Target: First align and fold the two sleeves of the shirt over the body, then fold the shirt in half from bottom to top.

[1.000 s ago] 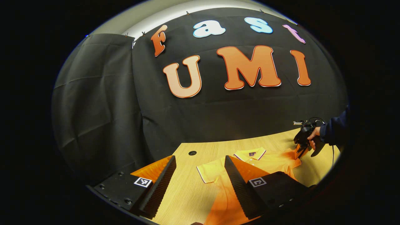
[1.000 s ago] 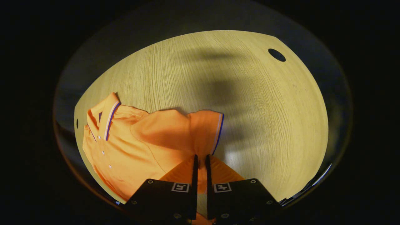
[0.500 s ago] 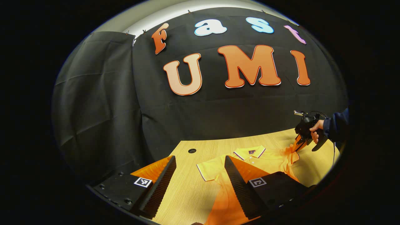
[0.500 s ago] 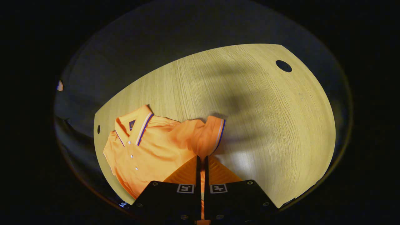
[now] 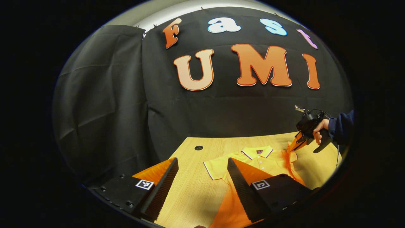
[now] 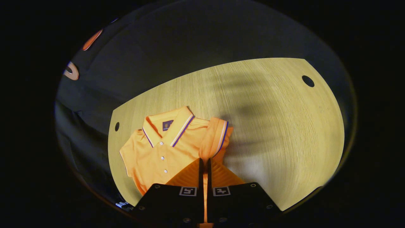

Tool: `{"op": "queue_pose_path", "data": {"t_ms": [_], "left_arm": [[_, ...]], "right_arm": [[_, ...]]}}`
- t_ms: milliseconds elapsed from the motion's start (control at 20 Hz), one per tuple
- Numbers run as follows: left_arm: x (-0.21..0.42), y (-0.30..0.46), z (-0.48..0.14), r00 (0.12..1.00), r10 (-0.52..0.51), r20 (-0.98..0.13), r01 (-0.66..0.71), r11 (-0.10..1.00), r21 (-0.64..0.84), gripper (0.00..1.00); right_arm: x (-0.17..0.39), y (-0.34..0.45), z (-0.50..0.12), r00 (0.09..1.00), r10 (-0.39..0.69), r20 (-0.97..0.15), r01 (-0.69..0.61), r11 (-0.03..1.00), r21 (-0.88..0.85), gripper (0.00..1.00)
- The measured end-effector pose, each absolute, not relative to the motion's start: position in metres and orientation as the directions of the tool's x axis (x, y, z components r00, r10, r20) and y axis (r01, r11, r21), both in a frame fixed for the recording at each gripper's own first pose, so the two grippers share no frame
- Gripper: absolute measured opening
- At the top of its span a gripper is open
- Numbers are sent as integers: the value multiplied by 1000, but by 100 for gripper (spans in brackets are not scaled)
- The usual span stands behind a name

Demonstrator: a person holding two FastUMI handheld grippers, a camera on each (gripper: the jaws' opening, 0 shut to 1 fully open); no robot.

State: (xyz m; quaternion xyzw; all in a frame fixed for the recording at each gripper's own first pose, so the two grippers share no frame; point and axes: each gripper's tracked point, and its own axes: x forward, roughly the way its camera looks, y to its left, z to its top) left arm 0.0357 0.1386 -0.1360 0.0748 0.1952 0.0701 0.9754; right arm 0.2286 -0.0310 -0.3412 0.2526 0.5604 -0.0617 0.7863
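Observation:
An orange polo shirt (image 6: 164, 152) lies face up on the wooden table (image 6: 278, 133), collar toward the booth wall. My right gripper (image 6: 203, 162) is shut on the shirt's sleeve (image 6: 216, 139), which hangs lifted off the table and drawn toward the body. In the left gripper view the right gripper (image 5: 297, 144) is at the far right, held by a hand (image 5: 318, 131), with the sleeve pulled up from the shirt (image 5: 265, 161). My left gripper (image 5: 202, 163) hovers open above the table's near side, nothing between its fingers. The shirt's other sleeve (image 5: 215, 166) lies flat.
The table has a round cable hole (image 5: 198, 148) near the back left, and another hole (image 6: 308, 81) shows in the right gripper view. Black cloth hangs behind the table. A dark sleeve (image 5: 341, 126) reaches in from the right.
The right gripper has lifted the sleeve higher and carried it inward over the shirt body. The left gripper has shifted only slightly and stays open.

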Motion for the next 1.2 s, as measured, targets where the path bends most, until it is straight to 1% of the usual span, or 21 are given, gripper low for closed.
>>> {"op": "queue_pose_path", "data": {"t_ms": [100,150,300,350,450,500,550,600,650,700,750,800,850,900,950,1100,1200], "left_arm": [[34,145,-139,914,163,-372,-104,979,172,96],[34,149,-142,912,161,-377,-103,980,170,96],[35,161,-151,906,154,-395,-102,983,151,96],[38,165,-155,902,152,-404,-102,985,143,96],[47,170,-160,897,140,-418,-96,988,124,96],[51,172,-165,892,131,-433,-89,989,115,96],[59,173,-171,883,118,-454,-79,991,104,96],[67,176,-179,872,103,-479,-68,994,91,96],[77,175,-184,861,84,-501,-54,996,75,96],[86,177,-191,849,66,-525,-40,997,62,96],[96,175,-199,834,34,-550,-13,999,43,96],[108,175,-207,822,6,-569,10,1000,25,96],[118,174,-215,804,-21,-594,31,999,8,97],[128,173,-225,782,-46,-621,48,999,-14,97],[138,171,-234,756,-74,-650,64,997,-39,97],[161,168,-267,658,-127,-743,98,992,-83,98],[178,163,-288,601,-145,-786,125,988,-87,98]], "right_arm": [[231,-12,-335,370,228,-901,373,851,369,4],[233,-2,-328,381,259,-888,358,844,400,10],[242,25,-312,431,330,-839,315,817,483,19],[244,32,-305,450,345,-824,296,813,502,26],[242,35,-295,470,338,-815,274,822,499,34],[239,32,-290,478,318,-819,267,835,481,36],[237,29,-285,495,296,-817,253,851,461,46],[233,26,-279,513,269,-815,240,867,437,50],[229,22,-270,531,252,-809,227,878,422,58],[224,21,-259,551,241,-799,219,882,417,62],[219,20,-248,575,233,-784,213,883,419,80],[213,16,-239,597,215,-773,218,883,415,74],[206,11,-230,620,194,-760,229,882,413,70],[199,6,-223,640,164,-750,250,879,406,82],[190,-1,-216,660,135,-739,272,874,402,85],[158,-22,-200,711,19,-703,359,849,387,88],[126,-34,-200,708,-60,-704,429,828,360,88]]}}
